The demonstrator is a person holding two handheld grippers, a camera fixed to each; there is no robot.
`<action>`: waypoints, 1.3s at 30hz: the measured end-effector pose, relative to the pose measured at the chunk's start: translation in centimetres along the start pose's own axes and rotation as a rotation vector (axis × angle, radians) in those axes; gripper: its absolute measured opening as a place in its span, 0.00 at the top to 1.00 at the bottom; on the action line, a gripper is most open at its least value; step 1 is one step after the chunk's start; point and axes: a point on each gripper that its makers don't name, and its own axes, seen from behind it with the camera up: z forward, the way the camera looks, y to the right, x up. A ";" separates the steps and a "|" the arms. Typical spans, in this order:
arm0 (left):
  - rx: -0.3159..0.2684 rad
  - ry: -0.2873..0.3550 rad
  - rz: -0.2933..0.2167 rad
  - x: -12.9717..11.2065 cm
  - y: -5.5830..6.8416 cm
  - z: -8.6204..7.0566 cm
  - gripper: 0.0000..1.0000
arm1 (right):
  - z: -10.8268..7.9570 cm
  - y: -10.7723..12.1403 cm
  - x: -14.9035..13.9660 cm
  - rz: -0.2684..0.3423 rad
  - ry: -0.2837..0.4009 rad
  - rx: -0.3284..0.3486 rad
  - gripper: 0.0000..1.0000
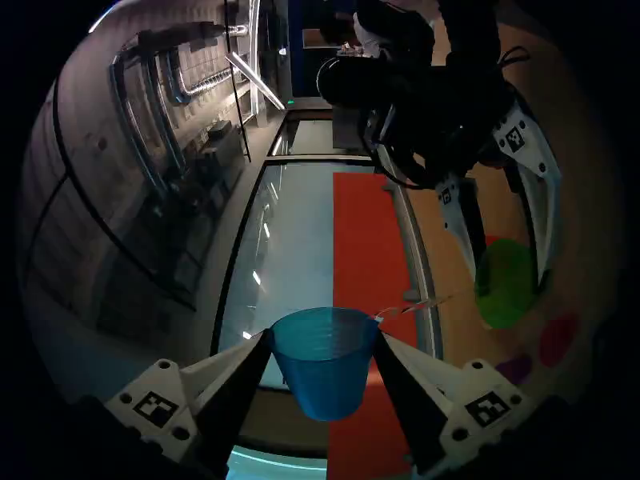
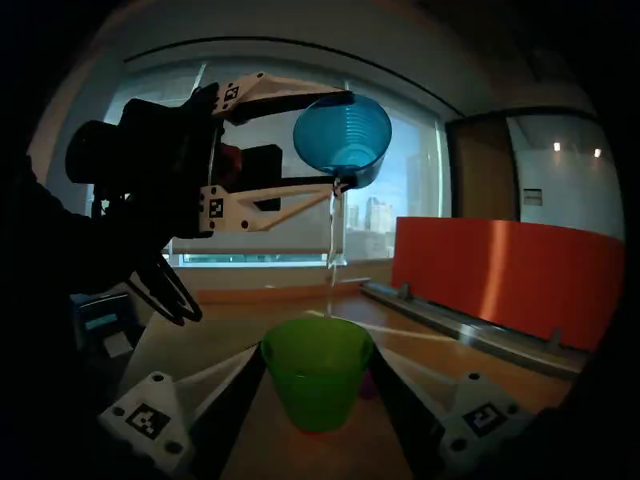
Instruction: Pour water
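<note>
Green cup [image 2: 318, 384] upright, right claw [image 2: 318, 356] clamping; left claw [image 1: 322, 338] clamps blue cup [image 1: 324, 374] tipped sideways

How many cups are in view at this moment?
2. A blue cup, tilted and pouring, held by the left gripper; a green cup, upright beneath it, held by the right gripper.

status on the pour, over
Left hand-held gripper shut on blue cup, tipped. Water falling into green cup, held by right hand-held gripper. Nothing blocking the stream.
</note>
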 end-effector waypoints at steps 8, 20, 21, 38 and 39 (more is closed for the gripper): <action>0.003 0.004 0.027 0.3 -0.4 0.0 0.11 | -0.2 0.3 0.0 0.002 0.004 -0.004 0.09; 0.008 0.003 0.082 0.4 -0.7 -0.2 0.11 | -0.3 0.5 -0.2 0.004 0.006 -0.007 0.09; 0.009 0.004 0.087 0.4 -0.8 -0.1 0.11 | -0.3 0.5 -0.2 0.004 0.006 -0.007 0.09; 0.020 0.017 0.151 1.3 -0.9 -0.2 0.11 | -0.3 0.7 -0.1 0.005 0.011 -0.011 0.09; 0.020 0.018 0.152 1.4 -0.8 -0.2 0.11 | -0.3 0.7 0.0 0.005 0.011 -0.012 0.09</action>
